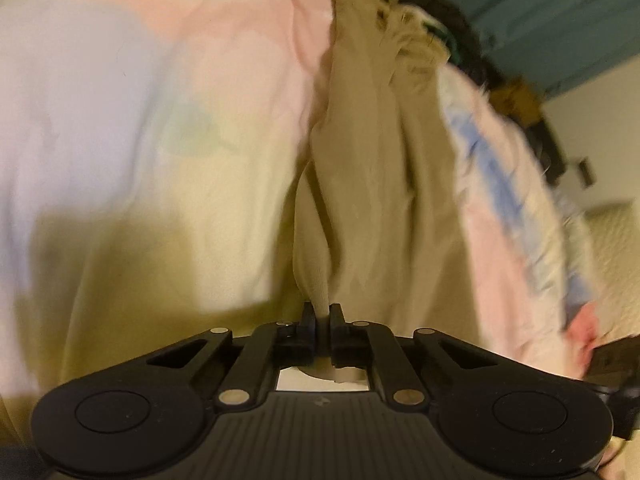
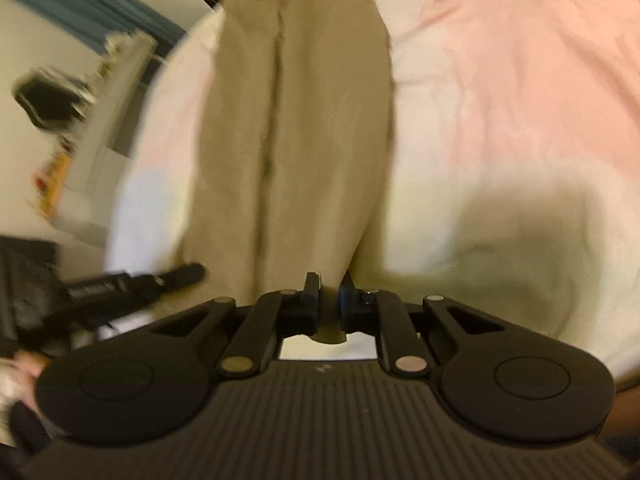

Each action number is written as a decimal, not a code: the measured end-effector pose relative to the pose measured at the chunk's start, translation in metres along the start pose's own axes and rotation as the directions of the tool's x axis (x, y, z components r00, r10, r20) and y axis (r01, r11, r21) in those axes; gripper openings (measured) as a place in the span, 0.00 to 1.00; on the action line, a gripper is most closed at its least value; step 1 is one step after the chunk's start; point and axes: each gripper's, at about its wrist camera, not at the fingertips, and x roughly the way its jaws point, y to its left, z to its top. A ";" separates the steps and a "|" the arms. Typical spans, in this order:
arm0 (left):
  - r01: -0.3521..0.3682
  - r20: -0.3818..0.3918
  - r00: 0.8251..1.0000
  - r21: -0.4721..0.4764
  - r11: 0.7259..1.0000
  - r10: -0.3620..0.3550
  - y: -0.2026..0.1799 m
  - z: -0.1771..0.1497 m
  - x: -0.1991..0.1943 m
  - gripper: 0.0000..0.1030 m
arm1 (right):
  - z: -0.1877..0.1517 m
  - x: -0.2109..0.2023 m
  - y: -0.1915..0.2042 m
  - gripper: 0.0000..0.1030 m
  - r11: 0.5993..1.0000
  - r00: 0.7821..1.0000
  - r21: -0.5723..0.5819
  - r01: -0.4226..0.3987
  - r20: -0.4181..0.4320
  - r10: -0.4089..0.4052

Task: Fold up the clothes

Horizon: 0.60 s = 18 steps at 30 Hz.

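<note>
Closest to the lens in the left wrist view, the black left tool [image 1: 322, 316] is clenched on a narrow fold of a beige garment [image 1: 372, 184]. The cloth runs away from the tool in long soft folds over a pastel bedspread [image 1: 140, 128], patched in pink, lilac and pale yellow. The garment's far end is bunched and frayed-looking, though blur hides detail. The right wrist view has the right tool [image 2: 329, 290] clenched on another edge of the same beige garment [image 2: 296, 128], which here lies flatter, with a dark seam down its middle, on the bedspread [image 2: 500, 92].

Only the left view shows a heap of dark and floral clothes [image 1: 424, 4] past the garment's far end, beside a teal wall [image 1: 540, 20], and a blue-striped border on the bedspread's right side. Only the right view shows a black object [image 2: 132, 280] beside the bed at left, and blurred white shelving [image 2: 92, 132] against the wall. Both views are smeared by motion.
</note>
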 end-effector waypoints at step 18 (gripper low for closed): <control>0.230 0.305 0.927 -0.005 0.973 -0.218 -0.047 -0.035 -0.134 0.04 | 0.007 -0.157 0.012 0.11 0.975 0.903 -0.068 -0.213 0.368 0.223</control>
